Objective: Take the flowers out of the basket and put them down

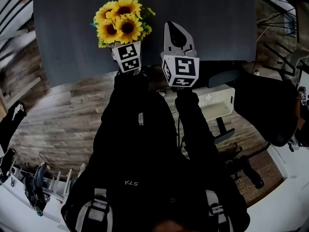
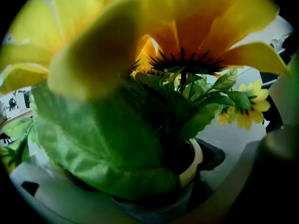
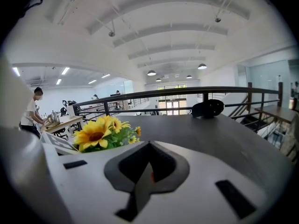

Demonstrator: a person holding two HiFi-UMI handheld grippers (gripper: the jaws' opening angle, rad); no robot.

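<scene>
A bunch of yellow sunflowers [image 1: 120, 22] with green leaves stands over the near left part of the dark grey table [image 1: 207, 18]. My left gripper's marker cube [image 1: 128, 58] sits right below the blooms, and its fingers are hidden under them. In the left gripper view the flowers [image 2: 187, 45] and a big leaf fill the picture; my left gripper [image 2: 149, 190] is shut on the bunch just below a cream pot rim [image 2: 198, 160]. My right gripper [image 1: 174, 30] [image 3: 149, 148] hovers to the right of the flowers [image 3: 100, 134], shut and empty. No basket is in sight.
A black object [image 3: 208, 108] lies at the table's [image 3: 210, 139] far edge before a railing [image 3: 187, 91]. A white box [image 1: 215, 103] and a black chair [image 1: 270, 110] stand on the wood floor to my right. A person [image 3: 32, 111] works at a far bench.
</scene>
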